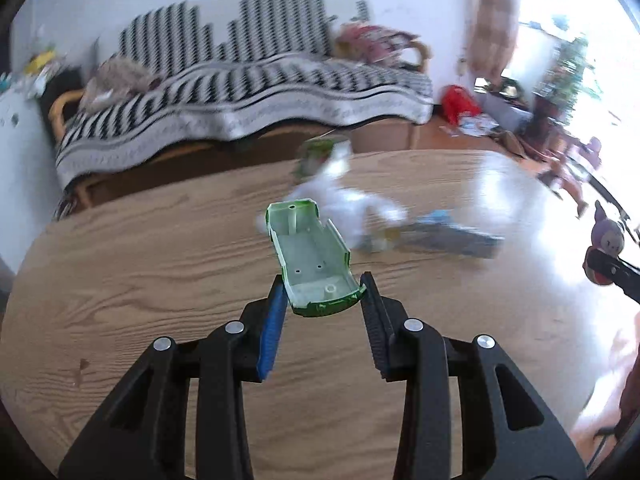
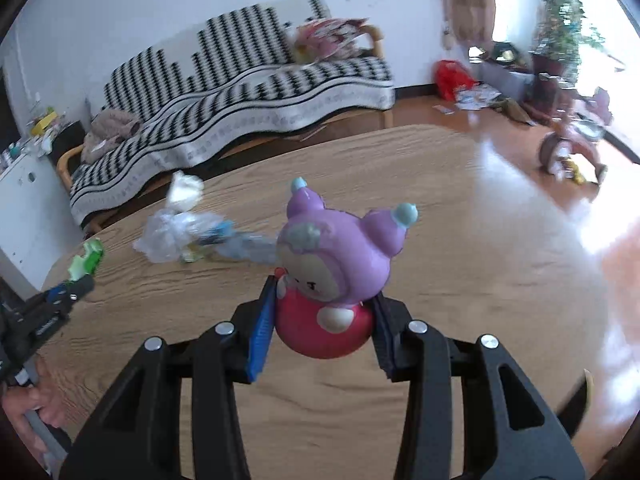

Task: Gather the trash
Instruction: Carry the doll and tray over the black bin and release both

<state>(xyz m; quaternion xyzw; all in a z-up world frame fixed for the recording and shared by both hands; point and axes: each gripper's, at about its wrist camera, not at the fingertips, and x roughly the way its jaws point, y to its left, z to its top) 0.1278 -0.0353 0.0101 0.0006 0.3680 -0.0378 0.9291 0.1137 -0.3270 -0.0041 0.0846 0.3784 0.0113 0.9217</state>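
Left gripper (image 1: 323, 294) pinching empty green toy-car shell (image 1: 311, 252), right gripper (image 2: 325, 312) pinching purple-hooded doll (image 2: 338, 264)

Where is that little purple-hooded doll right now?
The purple-hooded doll is clamped by its red base in the right gripper, held above the wooden table, right of the crumpled plastic wrappers.

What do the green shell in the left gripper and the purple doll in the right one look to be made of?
Green toy-car shell: thin, rigid moulded plastic, seemingly; screw posts and holes show inside, pale matt interior, glossier green outside.
Purple-hooded doll: probably hard plastic or vinyl, smooth and glossy; highlights sit on its hood and red round base.
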